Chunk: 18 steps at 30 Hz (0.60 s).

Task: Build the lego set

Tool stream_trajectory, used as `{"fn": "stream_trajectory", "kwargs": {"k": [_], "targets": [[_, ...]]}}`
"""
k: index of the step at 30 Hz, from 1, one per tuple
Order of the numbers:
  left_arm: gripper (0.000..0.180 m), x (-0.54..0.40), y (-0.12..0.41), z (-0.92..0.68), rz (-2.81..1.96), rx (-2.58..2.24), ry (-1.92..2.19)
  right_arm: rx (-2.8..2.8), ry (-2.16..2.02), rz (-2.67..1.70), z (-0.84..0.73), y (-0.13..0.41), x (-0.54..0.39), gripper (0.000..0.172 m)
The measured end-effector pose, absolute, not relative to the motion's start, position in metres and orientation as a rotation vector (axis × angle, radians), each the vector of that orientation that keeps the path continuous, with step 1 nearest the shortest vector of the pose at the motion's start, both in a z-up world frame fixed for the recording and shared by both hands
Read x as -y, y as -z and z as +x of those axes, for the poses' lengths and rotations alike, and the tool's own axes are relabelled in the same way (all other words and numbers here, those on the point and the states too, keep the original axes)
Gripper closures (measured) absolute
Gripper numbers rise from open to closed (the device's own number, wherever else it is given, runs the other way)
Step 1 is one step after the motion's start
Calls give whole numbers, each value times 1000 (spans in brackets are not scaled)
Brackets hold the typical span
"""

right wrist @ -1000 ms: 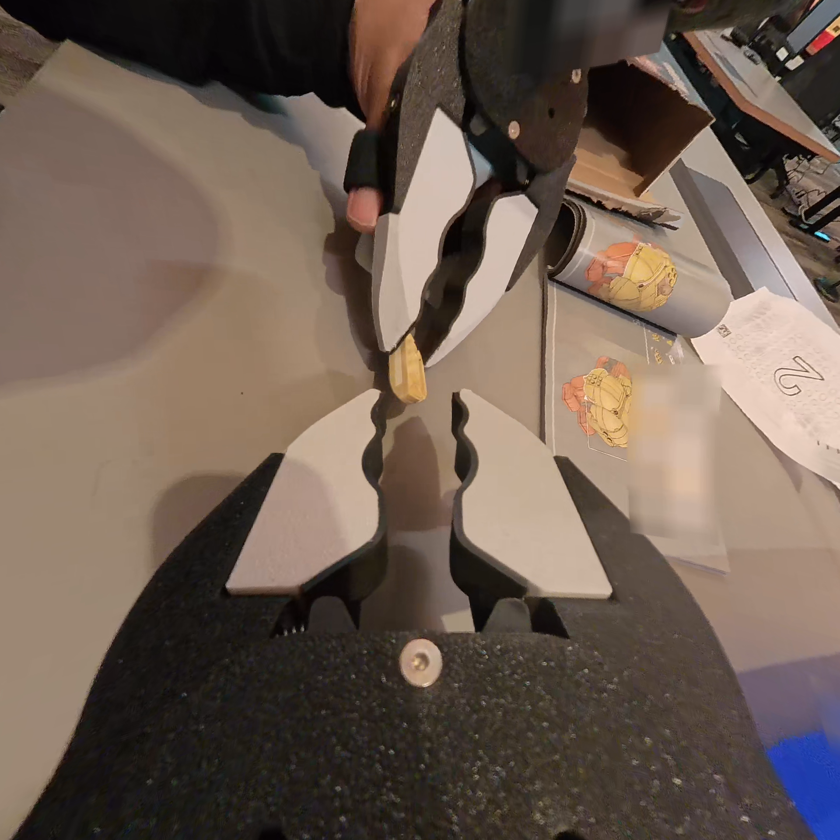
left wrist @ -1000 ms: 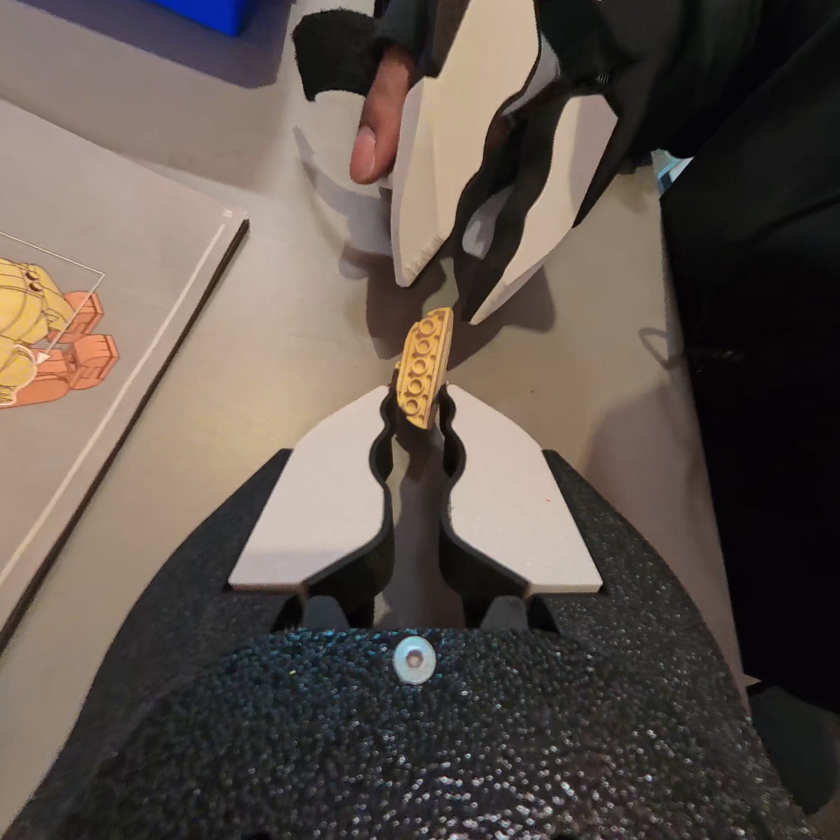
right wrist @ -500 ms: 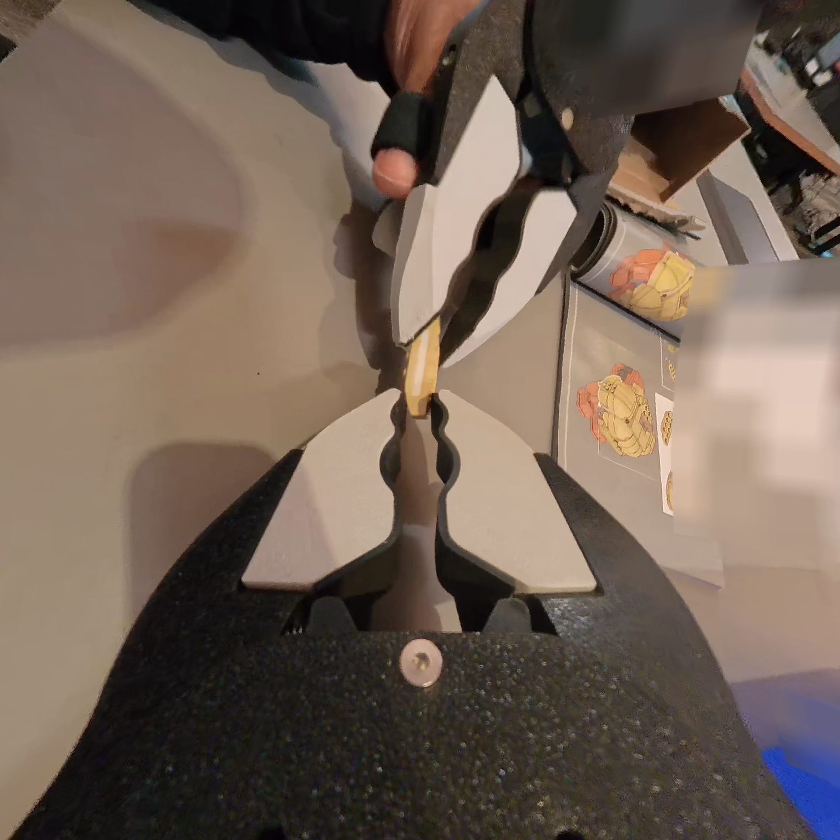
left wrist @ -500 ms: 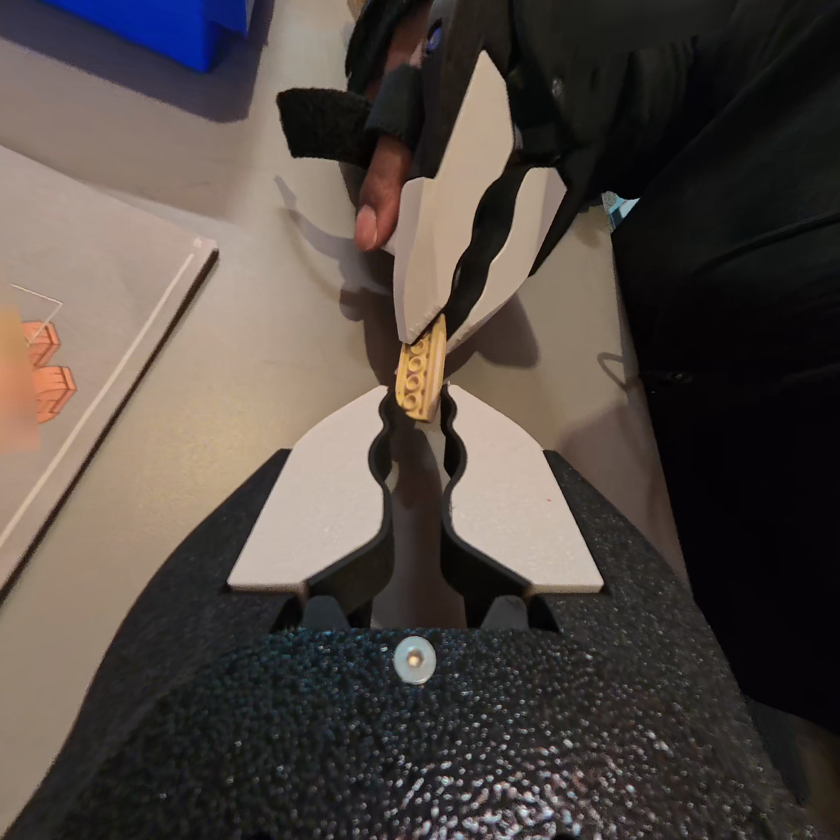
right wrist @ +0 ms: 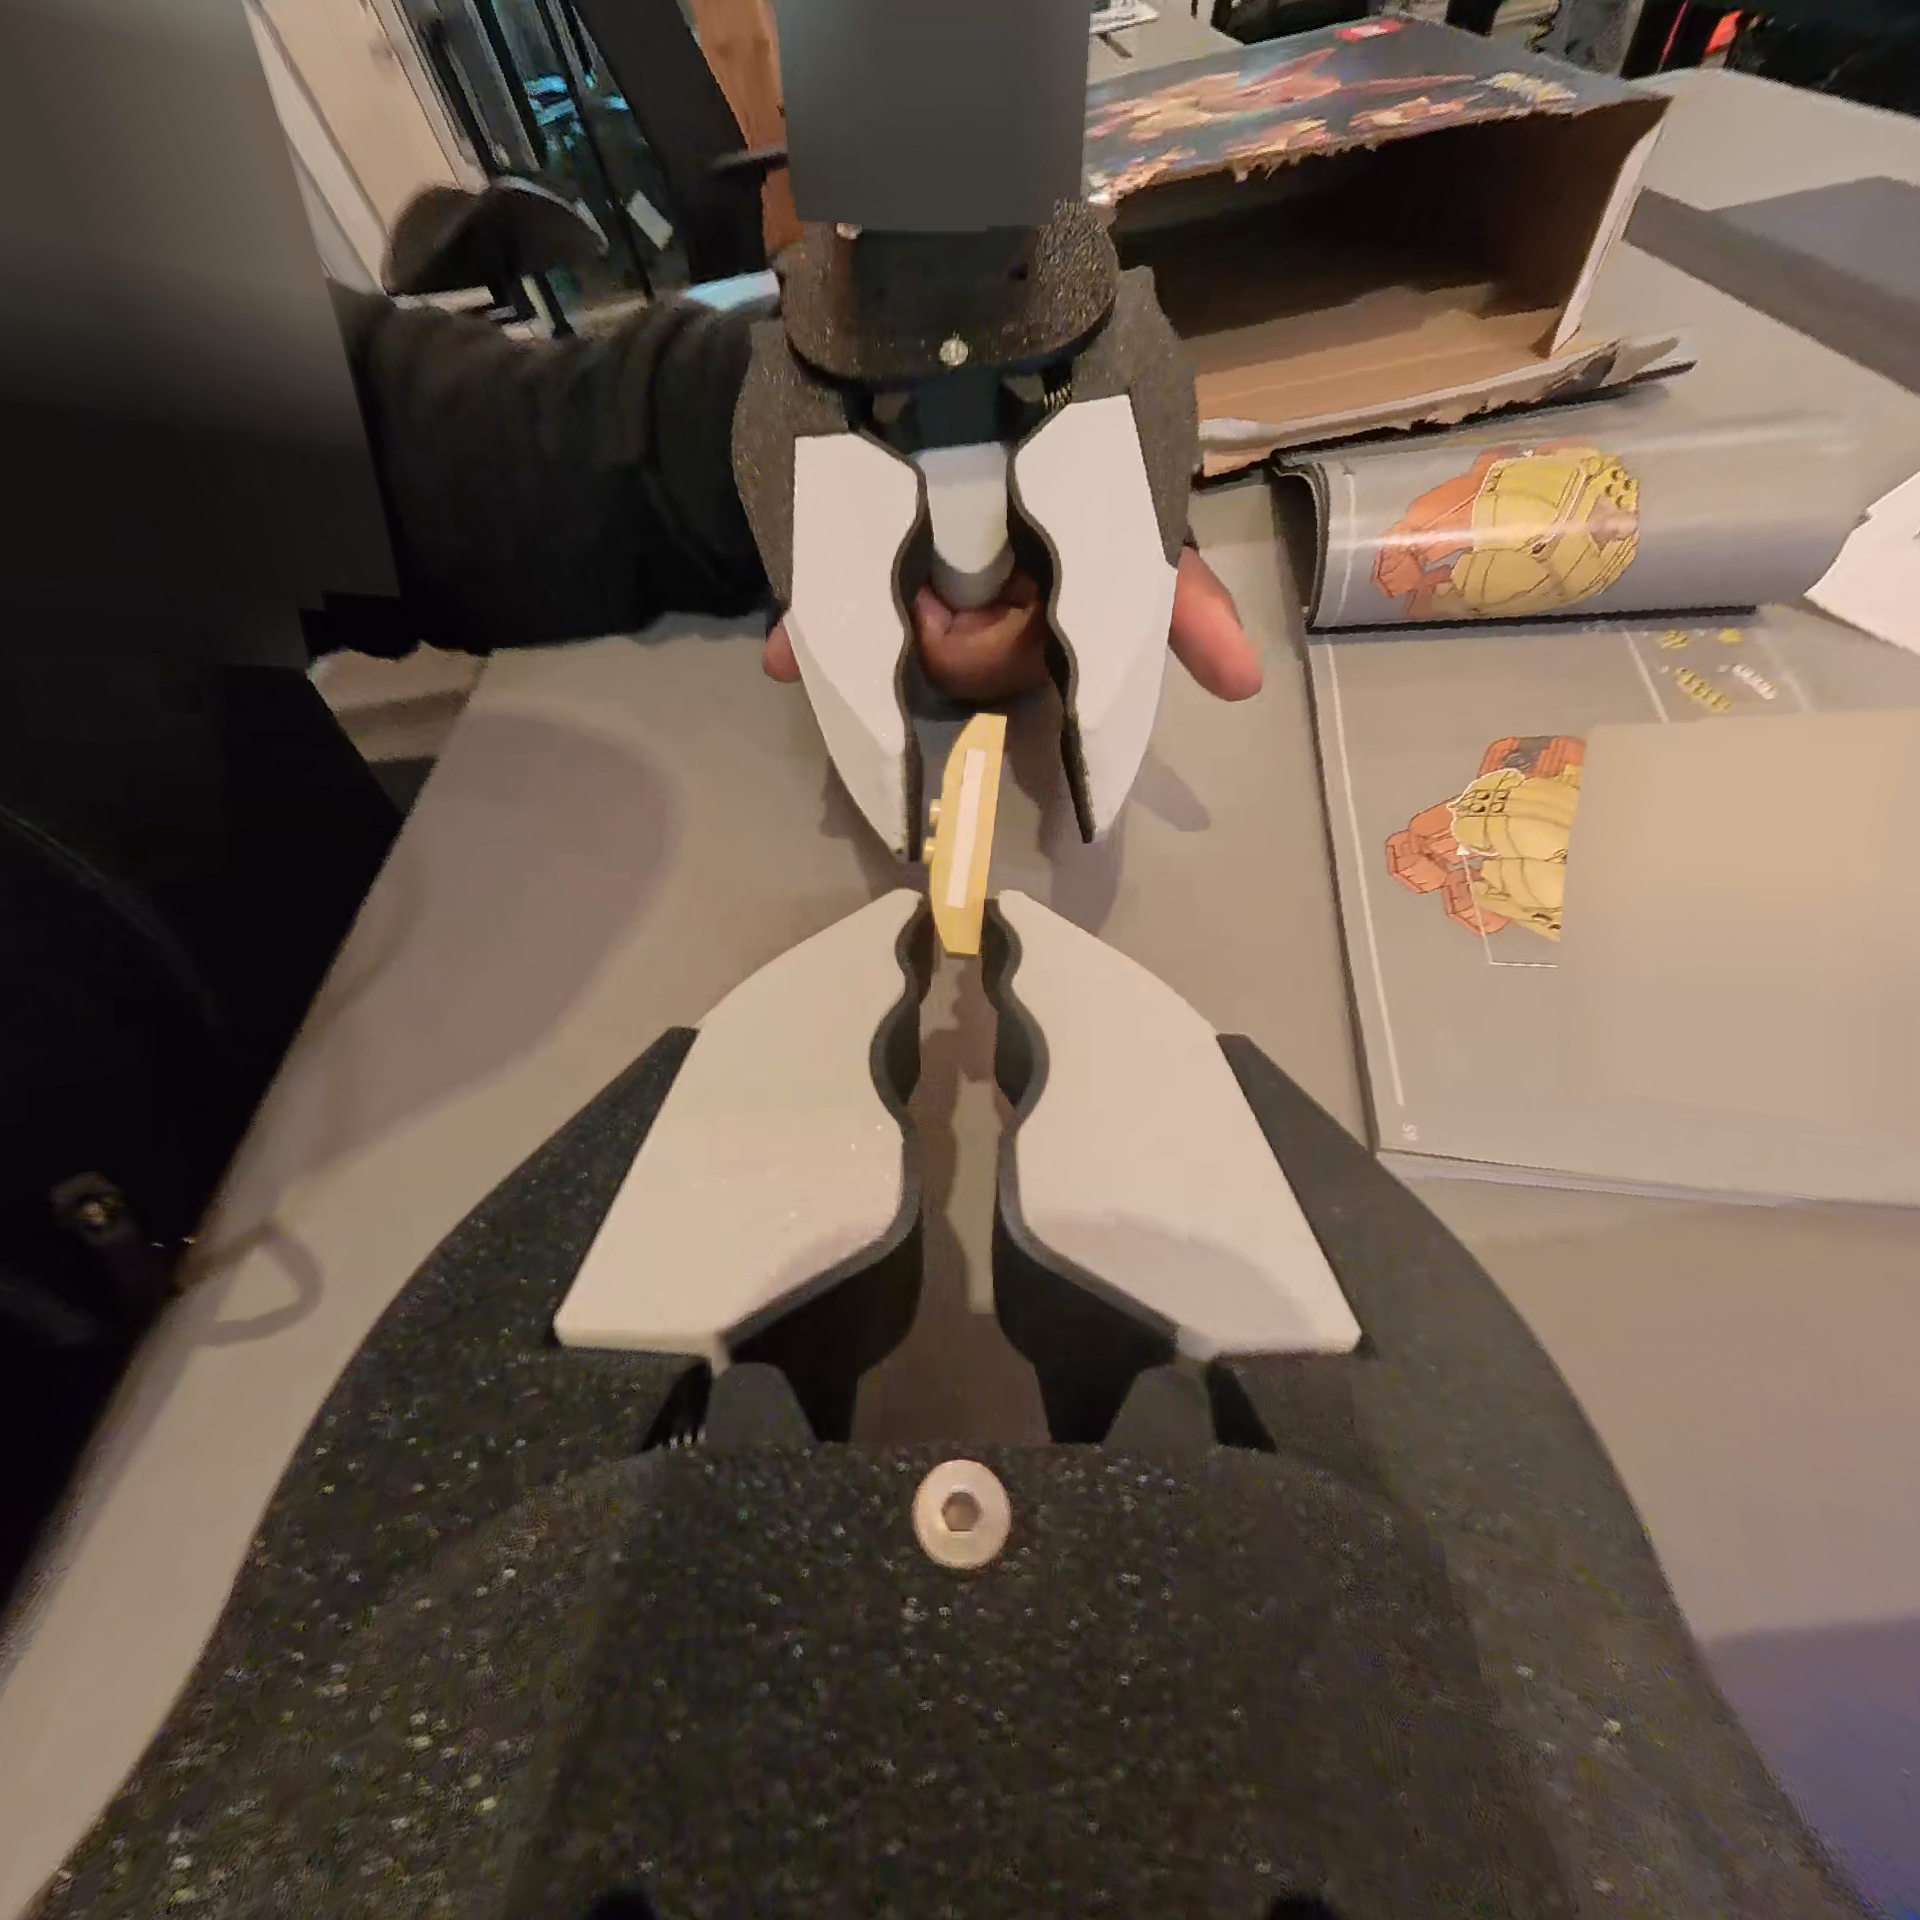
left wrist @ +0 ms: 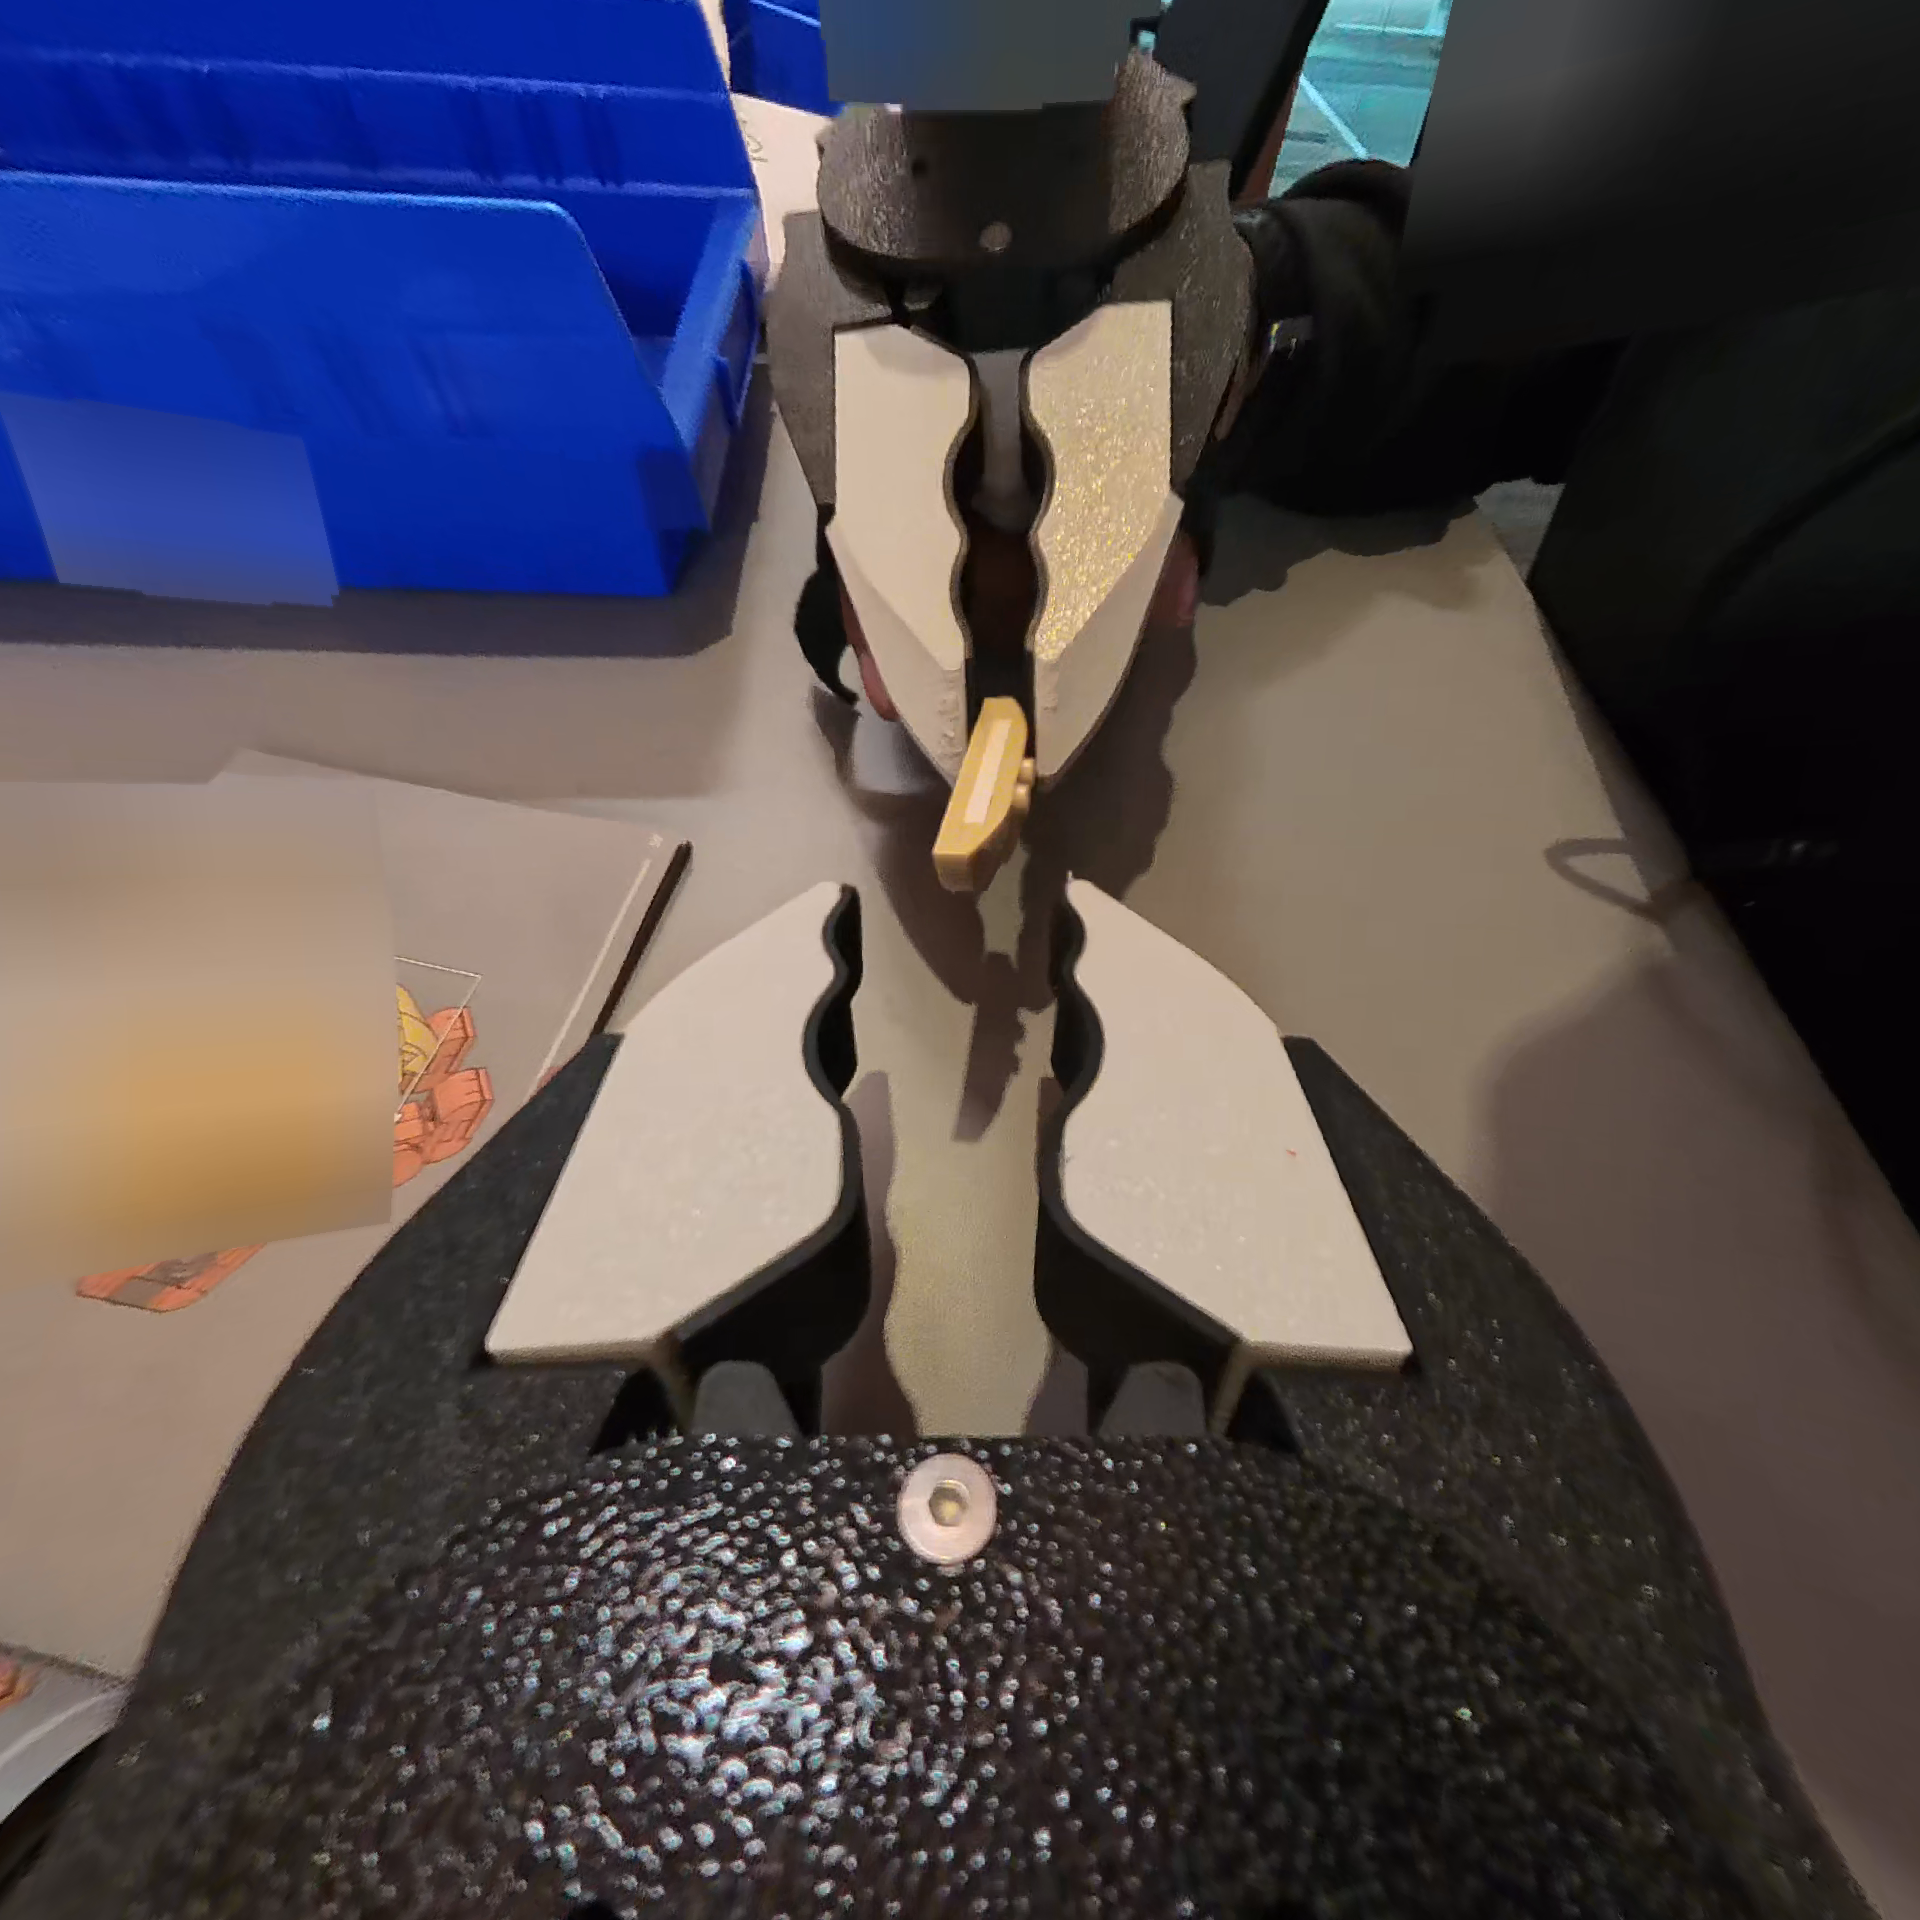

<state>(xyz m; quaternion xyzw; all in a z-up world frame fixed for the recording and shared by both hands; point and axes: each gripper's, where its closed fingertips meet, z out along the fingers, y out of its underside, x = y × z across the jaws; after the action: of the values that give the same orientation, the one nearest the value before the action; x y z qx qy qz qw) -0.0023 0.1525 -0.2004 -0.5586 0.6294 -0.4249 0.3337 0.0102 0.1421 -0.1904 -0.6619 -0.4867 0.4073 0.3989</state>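
Observation:
A tan studded plate brick (right wrist: 966,831) is pinched edge-on at its near end by my right gripper (right wrist: 958,909), which is shut on it above the grey table (right wrist: 582,831). My left gripper (left wrist: 958,894) is open, and its fingers (left wrist: 727,1091) stand clear of the brick (left wrist: 982,795), which hangs just beyond its tips. In the left wrist view the right gripper (left wrist: 1000,774) faces me with the brick sticking out of its tips. In the right wrist view the left gripper (right wrist: 992,842) faces me, and the brick's far end lies between its parted fingers.
Blue storage bins (left wrist: 364,343) stand at the back left. An open instruction booklet (right wrist: 1507,935) lies on the table and also shows in the left wrist view (left wrist: 520,914). A torn cardboard box (right wrist: 1403,260) stands behind it. A person's dark sleeve (right wrist: 540,478) reaches in. The tips of both grippers are at nearly the same place.
The brick passed from left to right. My right gripper shut on its free end, then my left gripper opened and let go. Both grippers swung to face each other level.

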Motion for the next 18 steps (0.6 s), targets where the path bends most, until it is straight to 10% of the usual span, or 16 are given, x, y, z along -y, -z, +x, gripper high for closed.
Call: {"fn": "stream_trajectory", "kwargs": {"k": [18], "targets": [[169,-140,185,5,-1437,-1579,1312,1179,-1186,-1736,10,188,-137,163]]}}
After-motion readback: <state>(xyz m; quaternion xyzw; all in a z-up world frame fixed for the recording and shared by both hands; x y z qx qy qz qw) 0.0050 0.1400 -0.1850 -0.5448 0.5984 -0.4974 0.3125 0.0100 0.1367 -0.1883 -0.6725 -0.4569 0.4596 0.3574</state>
